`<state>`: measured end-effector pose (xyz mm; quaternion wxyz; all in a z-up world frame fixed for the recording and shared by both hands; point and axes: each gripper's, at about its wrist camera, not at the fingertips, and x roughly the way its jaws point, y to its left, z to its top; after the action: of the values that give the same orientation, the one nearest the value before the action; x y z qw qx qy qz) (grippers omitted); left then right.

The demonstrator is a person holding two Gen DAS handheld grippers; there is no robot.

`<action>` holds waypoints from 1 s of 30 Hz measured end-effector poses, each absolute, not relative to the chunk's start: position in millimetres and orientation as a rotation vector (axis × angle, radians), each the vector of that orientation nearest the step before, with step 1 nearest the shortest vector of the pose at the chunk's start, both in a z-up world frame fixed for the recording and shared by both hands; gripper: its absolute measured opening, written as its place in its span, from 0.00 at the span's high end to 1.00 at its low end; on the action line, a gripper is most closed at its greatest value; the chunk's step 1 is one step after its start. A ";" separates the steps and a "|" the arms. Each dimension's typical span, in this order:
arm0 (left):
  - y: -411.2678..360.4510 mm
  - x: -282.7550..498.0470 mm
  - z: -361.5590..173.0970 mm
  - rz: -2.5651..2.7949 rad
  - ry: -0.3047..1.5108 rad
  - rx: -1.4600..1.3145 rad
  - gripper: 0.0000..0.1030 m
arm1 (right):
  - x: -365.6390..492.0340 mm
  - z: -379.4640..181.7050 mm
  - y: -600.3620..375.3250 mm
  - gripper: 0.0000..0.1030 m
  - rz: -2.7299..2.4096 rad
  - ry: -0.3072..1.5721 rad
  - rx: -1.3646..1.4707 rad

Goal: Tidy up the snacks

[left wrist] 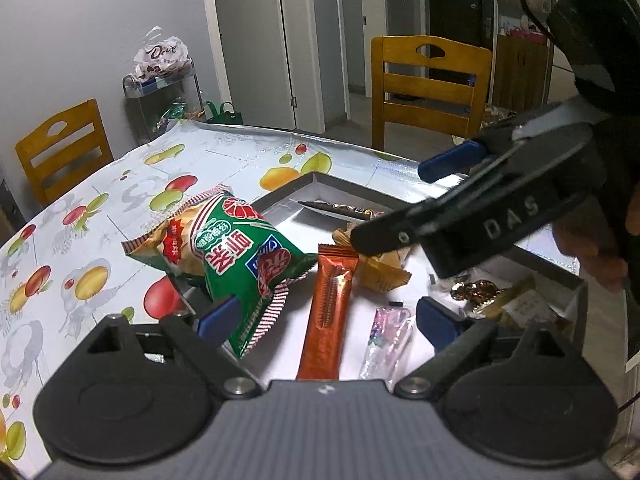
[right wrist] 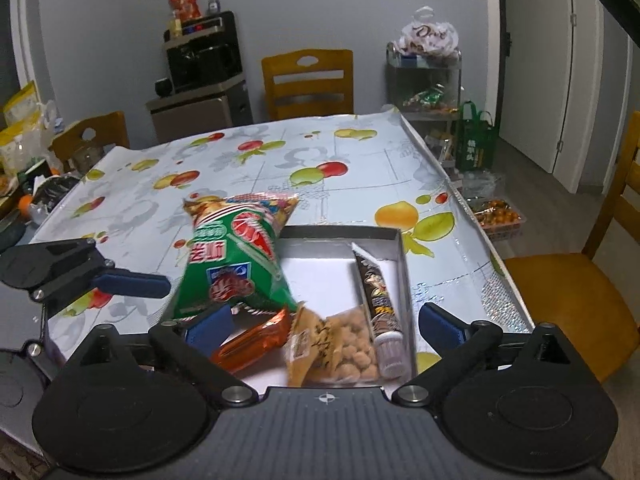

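- I took the shallow grey cardboard tray [right wrist: 401, 264] as my landmark; it sat on the worktop under a glossy fruit-printed cloth [right wrist: 248, 160], and nearly all the snacks already lay inside it.
- The green crinkled chip bag with red-and-white trim [left wrist: 236, 256] leaned over the tray's left wall, half in and half out, so I judged it the piece least settled.
- My left gripper [left wrist: 320, 320] hung over the tray's near end with its jaws spread wide and nothing between them; its left blue pad was just beside the bag's lower corner, though I could not tell whether they touched.
- My right gripper [right wrist: 320, 326] hovered above the tray from the other side, jaws also wide apart and empty.
- Inside the tray, right of the green bag, lay a long orange foil stick pack [left wrist: 326, 312], flat and lengthwise, probably laid so to save room.
- Beside it rested a clear packet of coated peanuts with a tan label [right wrist: 340, 350].
- A dark printed tube with a white cap [right wrist: 378, 304] lay along the tray's right wall, where it could not roll.
- A small iridescent wrapper [left wrist: 388, 336] sat near the tray's front.
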<state>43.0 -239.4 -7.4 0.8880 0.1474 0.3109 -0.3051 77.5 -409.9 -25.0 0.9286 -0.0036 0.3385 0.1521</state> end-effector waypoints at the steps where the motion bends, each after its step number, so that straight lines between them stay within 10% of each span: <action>1: -238.0 41.7 -7.4 -0.630 0.645 0.307 0.07 | 75.3 -25.5 -407.4 0.00 0.313 0.697 -0.010; 30: -142.2 -15.8 -34.0 -0.727 0.545 0.263 0.01 | -72.6 -42.8 -331.6 0.00 -0.120 0.573 0.095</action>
<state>-15.8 -142.2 -34.0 0.8902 0.1268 0.2627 -0.3501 -72.6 -331.6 -42.8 0.9564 0.0468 0.2823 -0.0589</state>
